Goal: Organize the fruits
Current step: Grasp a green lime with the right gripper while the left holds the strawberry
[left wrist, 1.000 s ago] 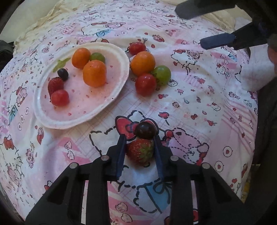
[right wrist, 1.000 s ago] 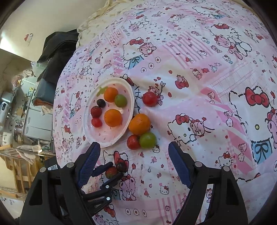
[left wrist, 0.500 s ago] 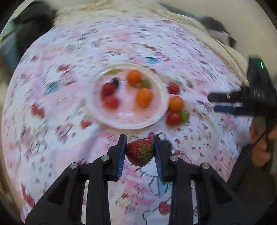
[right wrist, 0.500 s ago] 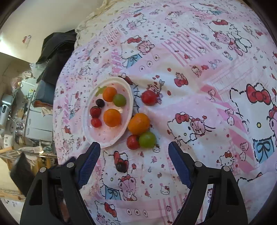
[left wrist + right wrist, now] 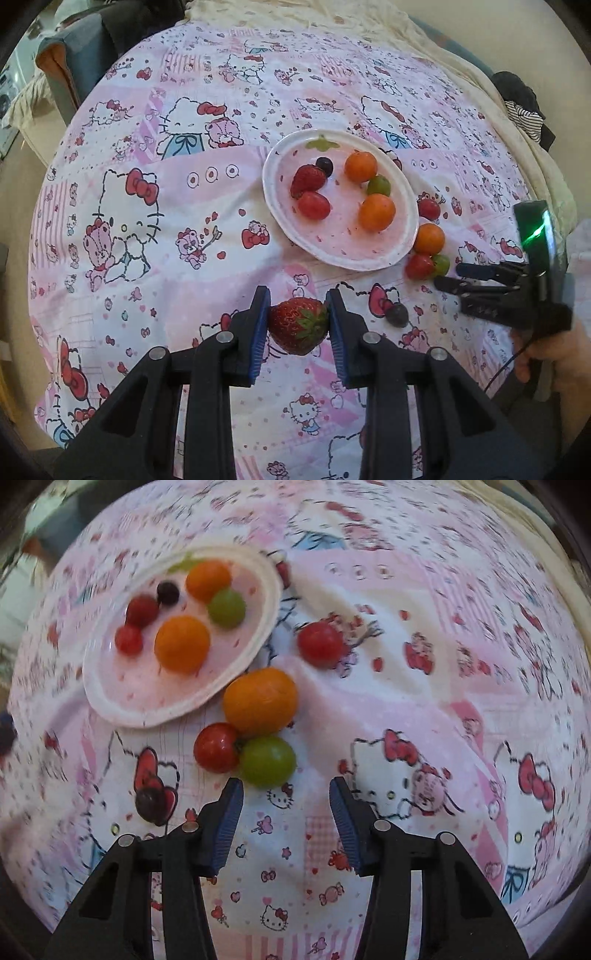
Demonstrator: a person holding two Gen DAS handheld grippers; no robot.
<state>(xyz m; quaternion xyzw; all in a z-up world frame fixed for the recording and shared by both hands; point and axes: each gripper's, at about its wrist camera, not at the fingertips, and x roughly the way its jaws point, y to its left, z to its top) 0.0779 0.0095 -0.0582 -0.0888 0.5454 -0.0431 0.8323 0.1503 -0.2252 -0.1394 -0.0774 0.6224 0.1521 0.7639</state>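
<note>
Six fruits lay on the plate (image 5: 404, 192); five waited on the bedspread (image 5: 184, 258) beside it. The left gripper (image 5: 298, 325) held a strawberry (image 5: 297, 325) near the plate, while the right gripper (image 5: 286, 812), fingers closing and empty, pointed at the green tomato (image 5: 267, 761).

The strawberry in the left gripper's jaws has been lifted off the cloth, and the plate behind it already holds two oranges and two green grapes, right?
Not quite. The left wrist view shows the plate holding two oranges but only one green grape; the other green grape lies on the cloth beside it. The left gripper does hold the strawberry.
</note>
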